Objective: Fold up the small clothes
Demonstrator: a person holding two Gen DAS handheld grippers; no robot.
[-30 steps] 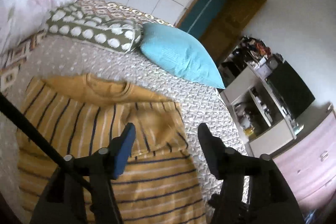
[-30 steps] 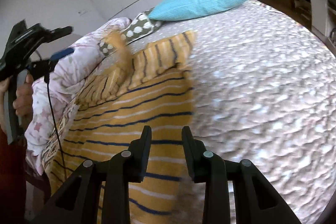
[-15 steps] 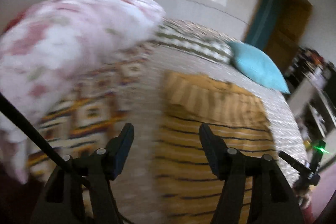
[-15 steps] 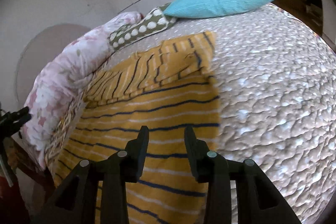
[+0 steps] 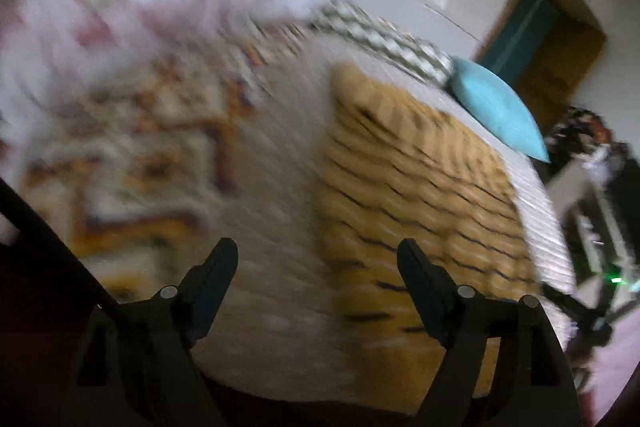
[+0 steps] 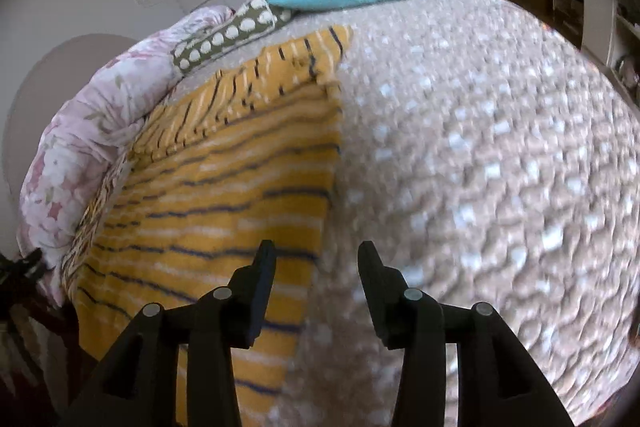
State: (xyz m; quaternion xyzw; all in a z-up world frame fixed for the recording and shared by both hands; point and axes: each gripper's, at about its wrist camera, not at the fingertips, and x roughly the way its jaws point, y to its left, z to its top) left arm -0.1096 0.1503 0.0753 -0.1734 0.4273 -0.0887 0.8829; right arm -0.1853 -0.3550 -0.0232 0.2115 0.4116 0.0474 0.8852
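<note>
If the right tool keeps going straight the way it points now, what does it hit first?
Probably the right edge of the striped yellow shirt where it meets the bedspread. The right tool is opening, nothing between its jaws; depth is unclear.

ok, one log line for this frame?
striped shirt: sleeves folded, on bed | left gripper: opening, empty | right gripper: opening, empty, over shirt edge

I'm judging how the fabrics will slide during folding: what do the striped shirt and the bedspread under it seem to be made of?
The striped shirt looks like soft knit, likely cotton jersey: matte mustard cloth with thin dark and white stripes, lying limp with gentle ripples. The bedspread looks like a thicker quilted or textured woven cover: beige, puckered into small bumps with pale flecks. Neither shines, so some friction seems likely.
</note>
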